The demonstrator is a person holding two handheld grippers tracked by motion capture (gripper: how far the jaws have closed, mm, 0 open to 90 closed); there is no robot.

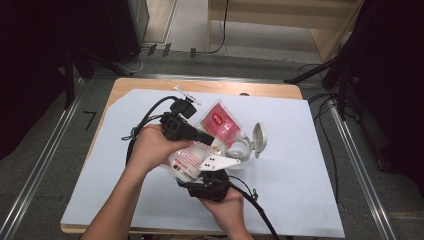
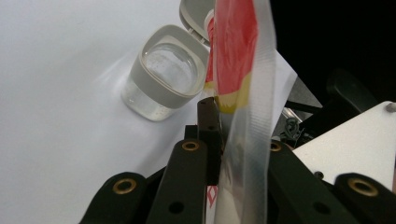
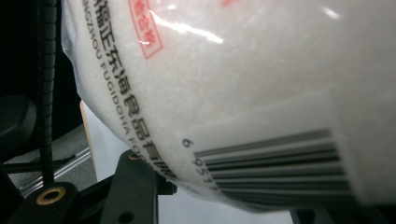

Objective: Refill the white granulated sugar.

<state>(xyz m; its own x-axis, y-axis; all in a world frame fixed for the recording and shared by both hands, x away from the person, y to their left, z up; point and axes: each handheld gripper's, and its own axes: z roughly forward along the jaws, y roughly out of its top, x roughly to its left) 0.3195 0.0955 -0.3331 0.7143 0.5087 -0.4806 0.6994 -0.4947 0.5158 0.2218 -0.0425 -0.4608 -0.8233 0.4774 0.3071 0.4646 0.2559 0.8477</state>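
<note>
Both hands work a soft, slippery bag (image 1: 200, 150): left tongs (image 1: 212, 141) pinch its limp top film, right tongs (image 1: 200, 172) clasp its sagging, granule-heavy belly beside the open jar (image 1: 239, 148).

A high camera is looking forward and down over the table (image 1: 300, 200). The left gripper camera is peering closely along its jaws at the bag (image 2: 243, 70) and jar (image 2: 163, 74); the right gripper camera is pressing against the bag's barcode.
</note>
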